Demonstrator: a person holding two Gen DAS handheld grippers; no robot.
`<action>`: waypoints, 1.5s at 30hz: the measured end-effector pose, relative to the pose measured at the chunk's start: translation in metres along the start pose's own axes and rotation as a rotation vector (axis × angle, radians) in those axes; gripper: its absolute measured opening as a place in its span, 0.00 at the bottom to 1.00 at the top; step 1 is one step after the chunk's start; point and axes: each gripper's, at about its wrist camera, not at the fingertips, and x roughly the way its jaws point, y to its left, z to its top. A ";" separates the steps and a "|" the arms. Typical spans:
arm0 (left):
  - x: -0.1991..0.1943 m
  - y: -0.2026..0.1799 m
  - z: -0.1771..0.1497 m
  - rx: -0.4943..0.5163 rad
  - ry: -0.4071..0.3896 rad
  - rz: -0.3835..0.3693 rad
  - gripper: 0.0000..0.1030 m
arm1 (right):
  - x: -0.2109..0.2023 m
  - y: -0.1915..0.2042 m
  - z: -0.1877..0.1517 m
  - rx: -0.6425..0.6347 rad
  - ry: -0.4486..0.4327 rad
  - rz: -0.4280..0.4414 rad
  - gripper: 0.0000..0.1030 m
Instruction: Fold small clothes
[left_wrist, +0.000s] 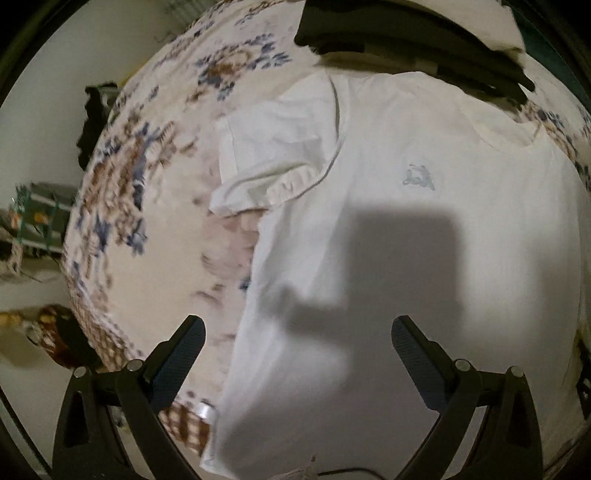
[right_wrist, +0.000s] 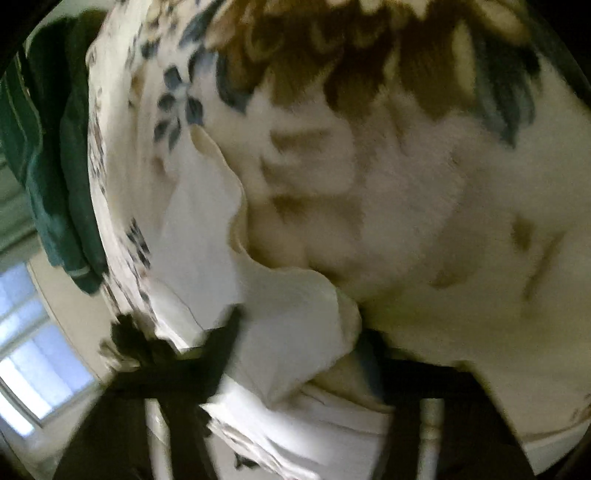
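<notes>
Left wrist: steeply down, near; right wrist: very close, blurred; both share white shirt (left_wrist: 424, 229).

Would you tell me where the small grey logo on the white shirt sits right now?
In the left wrist view the grey logo sits upper right of centre on the white shirt, below the neckline and right of the ruffled sleeve.

Floral bedspread (left_wrist: 147, 206), pale wall (left_wrist: 44, 110), bright window (right_wrist: 33, 350).

1. Your shirt (left_wrist: 424, 229) is white and short-sleeved, with a small pale blue crest on the chest.
2. It lies spread flat on the floral bed cover (left_wrist: 155, 206), neck toward the far edge.
3. One sleeve (left_wrist: 266, 162) sticks out sideways, its cuff gathered; a white edge is bunched and lifted in the right view.
</notes>
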 end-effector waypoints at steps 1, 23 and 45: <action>0.004 0.001 0.001 -0.010 0.002 -0.011 1.00 | 0.003 0.003 -0.006 -0.008 -0.017 0.006 0.16; 0.043 0.151 -0.003 -0.162 -0.024 -0.014 1.00 | 0.167 0.191 -0.300 -0.989 0.269 -0.253 0.45; 0.070 0.160 0.034 -0.257 0.009 -0.194 1.00 | 0.190 0.128 -0.319 -0.979 0.312 -0.423 0.47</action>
